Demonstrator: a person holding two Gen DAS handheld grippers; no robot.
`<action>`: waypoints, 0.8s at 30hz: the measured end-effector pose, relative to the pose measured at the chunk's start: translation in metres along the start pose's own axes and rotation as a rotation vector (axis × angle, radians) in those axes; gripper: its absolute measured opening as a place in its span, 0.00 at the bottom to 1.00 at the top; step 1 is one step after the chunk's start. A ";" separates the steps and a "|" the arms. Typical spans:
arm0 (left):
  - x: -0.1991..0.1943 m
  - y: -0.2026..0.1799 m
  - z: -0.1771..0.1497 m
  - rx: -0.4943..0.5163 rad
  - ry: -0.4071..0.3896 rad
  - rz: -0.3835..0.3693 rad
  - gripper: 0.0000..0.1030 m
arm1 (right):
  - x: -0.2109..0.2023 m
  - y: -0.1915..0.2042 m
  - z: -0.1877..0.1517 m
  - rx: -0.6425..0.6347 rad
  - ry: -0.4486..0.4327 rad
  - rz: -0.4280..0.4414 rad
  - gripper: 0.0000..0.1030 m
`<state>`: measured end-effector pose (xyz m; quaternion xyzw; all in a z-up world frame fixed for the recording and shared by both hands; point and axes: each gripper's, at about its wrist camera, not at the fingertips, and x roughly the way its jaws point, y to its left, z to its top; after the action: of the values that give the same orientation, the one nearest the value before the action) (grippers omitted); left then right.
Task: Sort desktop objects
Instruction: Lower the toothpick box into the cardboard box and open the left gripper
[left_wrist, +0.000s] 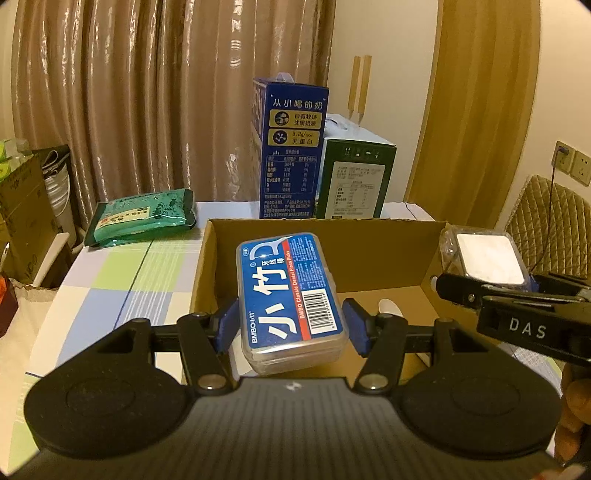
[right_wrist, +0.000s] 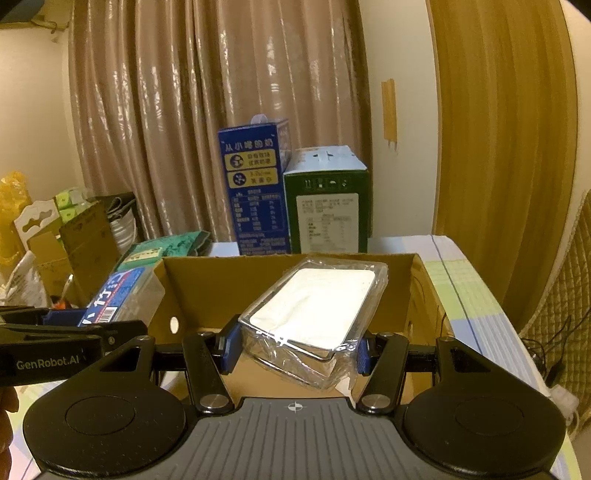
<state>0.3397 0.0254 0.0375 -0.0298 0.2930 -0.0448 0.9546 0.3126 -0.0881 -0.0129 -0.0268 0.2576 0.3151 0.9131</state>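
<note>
My left gripper (left_wrist: 291, 328) is shut on a blue floss-pick box (left_wrist: 290, 295) and holds it above the open cardboard box (left_wrist: 369, 236). My right gripper (right_wrist: 295, 345) is shut on a clear plastic-wrapped white case (right_wrist: 317, 314), held over the same cardboard box (right_wrist: 221, 280). The right gripper and its case (left_wrist: 487, 258) show at the right of the left wrist view, over the box's right wall. The left gripper with the floss-pick box (right_wrist: 122, 291) shows at the left of the right wrist view, by the box's left wall.
A green tea packet (left_wrist: 144, 216) lies on the checked tablecloth (left_wrist: 110, 295) left of the box. A tall blue milk carton (left_wrist: 291, 147) and a green carton (left_wrist: 354, 177) stand behind it. Cardboard boxes and clutter (right_wrist: 66, 236) sit off the table's left. A quilted chair (left_wrist: 546, 218) stands at right.
</note>
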 end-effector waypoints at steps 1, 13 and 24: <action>0.003 0.000 0.000 -0.001 0.002 0.000 0.53 | 0.002 -0.001 0.000 -0.001 0.004 -0.003 0.53; 0.030 -0.004 -0.005 0.002 0.033 -0.039 0.53 | 0.011 -0.007 -0.006 0.007 0.027 -0.024 0.53; 0.038 -0.001 -0.007 -0.012 0.032 -0.037 0.54 | 0.011 -0.008 -0.007 0.014 0.032 -0.030 0.53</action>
<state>0.3672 0.0202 0.0107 -0.0402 0.3081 -0.0612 0.9485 0.3209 -0.0900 -0.0253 -0.0291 0.2742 0.2990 0.9136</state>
